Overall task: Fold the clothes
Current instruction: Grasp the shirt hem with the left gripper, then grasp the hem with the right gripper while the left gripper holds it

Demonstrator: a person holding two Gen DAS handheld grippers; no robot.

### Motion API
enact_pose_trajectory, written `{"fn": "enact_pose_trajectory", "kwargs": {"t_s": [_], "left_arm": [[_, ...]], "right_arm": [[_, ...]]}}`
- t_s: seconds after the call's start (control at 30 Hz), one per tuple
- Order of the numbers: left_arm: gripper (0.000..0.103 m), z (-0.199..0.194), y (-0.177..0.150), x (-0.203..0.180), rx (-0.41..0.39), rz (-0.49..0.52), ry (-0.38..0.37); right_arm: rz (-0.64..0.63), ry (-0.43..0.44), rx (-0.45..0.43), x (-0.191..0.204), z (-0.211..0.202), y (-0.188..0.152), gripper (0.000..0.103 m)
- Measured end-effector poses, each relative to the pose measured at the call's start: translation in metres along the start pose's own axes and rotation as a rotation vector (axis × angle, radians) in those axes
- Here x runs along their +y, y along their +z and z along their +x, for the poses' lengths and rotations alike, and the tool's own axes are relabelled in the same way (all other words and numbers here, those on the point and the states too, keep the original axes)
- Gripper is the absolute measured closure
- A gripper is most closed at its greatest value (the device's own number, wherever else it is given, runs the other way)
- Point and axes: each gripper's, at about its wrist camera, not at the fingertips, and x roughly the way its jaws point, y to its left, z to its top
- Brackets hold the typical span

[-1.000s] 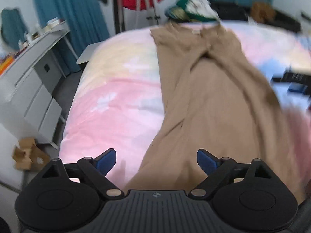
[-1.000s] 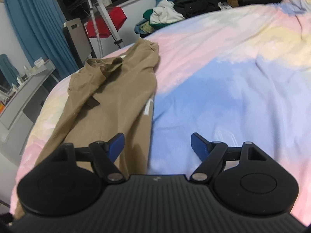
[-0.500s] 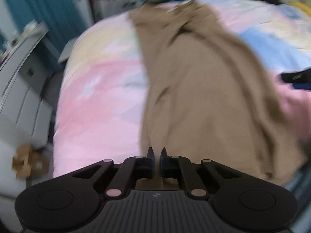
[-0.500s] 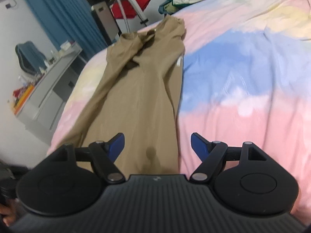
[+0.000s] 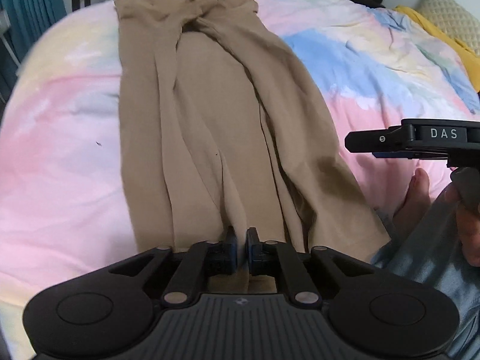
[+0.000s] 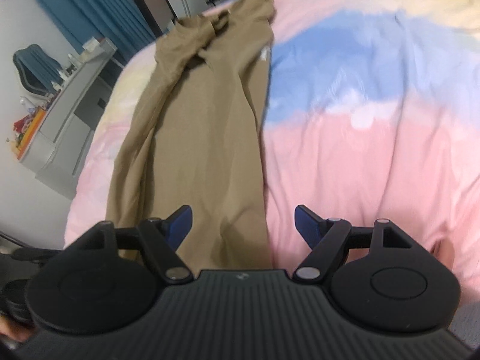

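Trousers lay full length on bedspread, stretching ahead of both grippers, unfolded. Left gripper nearly together, jaws opening, hem fabric between. Right gripper spread wide over hem, empty. All folds remained.

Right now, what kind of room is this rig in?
Most likely a bedroom: tan trousers lie on a bed with a pastel duvet, a pillow sits at its far corner, and a grey desk stands by blue curtains.
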Motion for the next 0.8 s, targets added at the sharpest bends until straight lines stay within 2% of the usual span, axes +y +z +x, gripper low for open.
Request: {"fn": "enact_pose_trajectory", "kwargs": {"t_s": [0.03, 0.07, 0.1, 0.13, 0.17, 0.23, 0.33, 0.43, 0.5, 0.57, 0.63, 0.77, 0.8], "left_arm": [[0.067, -0.004, -0.001, 0.005, -0.021, -0.009, -0.021], [0.057, -0.01, -0.003, 0.01, -0.048, -0.02, -0.044], [0.036, -0.017, -0.005, 0.017, -0.09, -0.033, -0.063], [0.021, -0.026, -0.008, 0.026, -0.151, -0.055, -0.074], [0.017, -0.032, -0.012, 0.035, -0.202, -0.081, -0.074], [0.017, -0.04, -0.016, 0.056, -0.267, -0.171, -0.05], [0.017, -0.03, -0.013, 0.081, -0.234, -0.306, -0.022], [0.019, -0.011, -0.01, 0.099, -0.127, -0.395, -0.002], [0.02, 0.003, -0.01, 0.109, -0.047, -0.438, -0.051], [0.02, 0.011, -0.01, 0.111, -0.002, -0.443, -0.096], [0.019, 0.013, -0.01, 0.11, 0.008, -0.43, -0.113], [0.02, 0.016, -0.013, 0.099, 0.065, -0.356, -0.172], [0.024, 0.016, -0.013, 0.095, 0.081, -0.329, -0.178]], "right_arm": [[0.018, -0.004, 0.019, -0.003, 0.002, -0.001, 0.026], [0.038, -0.008, 0.035, -0.005, 0.004, -0.001, 0.026], [0.063, -0.011, 0.052, -0.009, 0.007, -0.002, 0.026], [0.084, -0.016, 0.068, -0.011, 0.01, -0.002, 0.026], [0.098, -0.02, 0.088, -0.013, 0.014, -0.002, 0.026], [0.103, -0.017, 0.131, -0.013, 0.023, -0.003, 0.026], [0.078, -0.004, 0.197, -0.007, 0.034, -0.006, 0.025], [0.05, 0.021, 0.26, 0.0, 0.041, -0.011, 0.024], [0.014, 0.046, 0.316, 0.008, 0.047, -0.018, 0.025], [-0.024, 0.062, 0.363, 0.018, 0.051, -0.024, 0.025], [-0.088, 0.057, 0.386, 0.03, 0.052, -0.03, 0.025], [-0.235, 0.023, 0.406, 0.054, 0.05, -0.043, 0.038], [-0.279, 0.005, 0.406, 0.06, 0.048, -0.047, 0.041]]}}
